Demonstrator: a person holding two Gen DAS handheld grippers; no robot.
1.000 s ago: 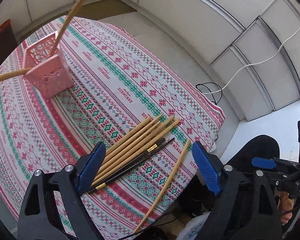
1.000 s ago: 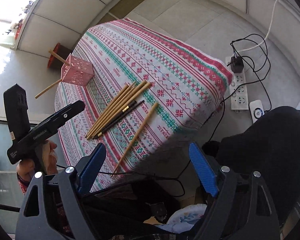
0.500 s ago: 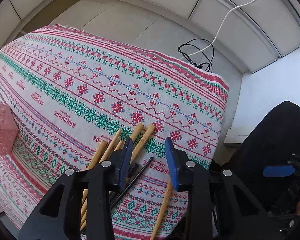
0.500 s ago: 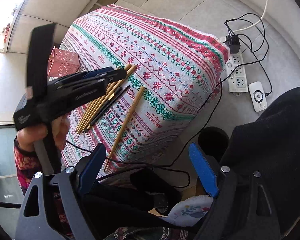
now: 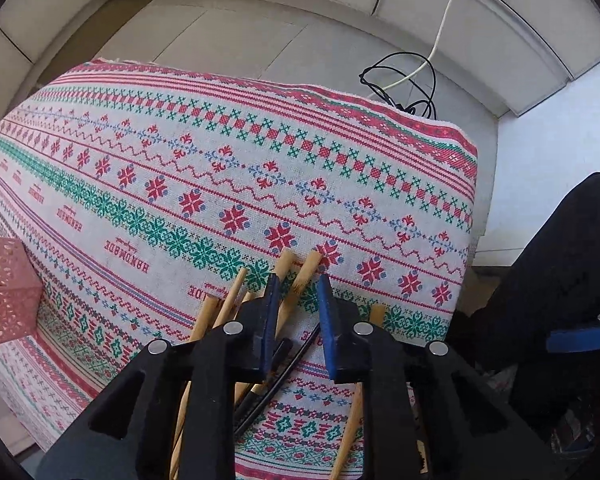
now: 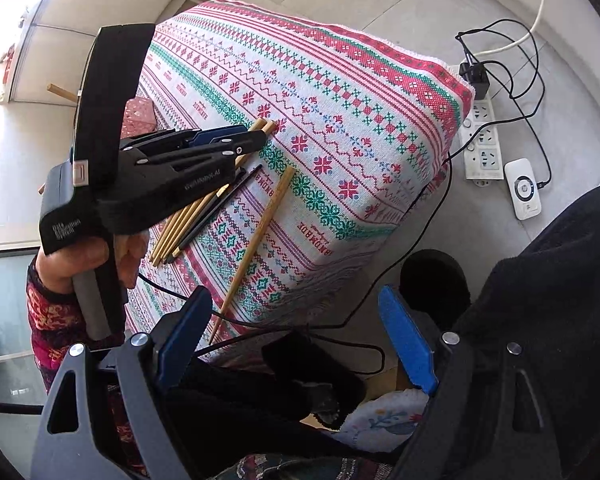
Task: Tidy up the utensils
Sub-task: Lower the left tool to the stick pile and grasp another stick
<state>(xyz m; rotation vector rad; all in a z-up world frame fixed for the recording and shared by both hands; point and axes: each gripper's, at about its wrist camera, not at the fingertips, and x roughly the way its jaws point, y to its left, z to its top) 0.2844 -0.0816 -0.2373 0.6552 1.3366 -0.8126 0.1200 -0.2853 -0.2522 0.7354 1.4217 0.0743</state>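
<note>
Lower centre, the left gripper (image 5: 297, 312) has just been closing around 1 wooden chopstick (image 5: 303, 280); grip uncertain. The right gripper (image 6: 296, 344) gapes empty.

1. The left gripper (image 5: 298, 284) is a black plastic clamp frame with blue pads (image 5: 327, 320) on its two fingers and round silver screws (image 5: 233, 327) at the pivots.
2. Seen from the right wrist, it carries pale lettering on its side and a grey handle below, held by a hand (image 6: 96, 256).
3. The sleeve (image 6: 46, 312) just under that handle is dark red with a floral pattern.
4. The right gripper (image 6: 296, 336) is built alike: black frame, blue pads (image 6: 406, 344), silver screws (image 6: 450, 337).
5. Dark black clothing (image 6: 556, 288) lies beside the right gripper.
</note>
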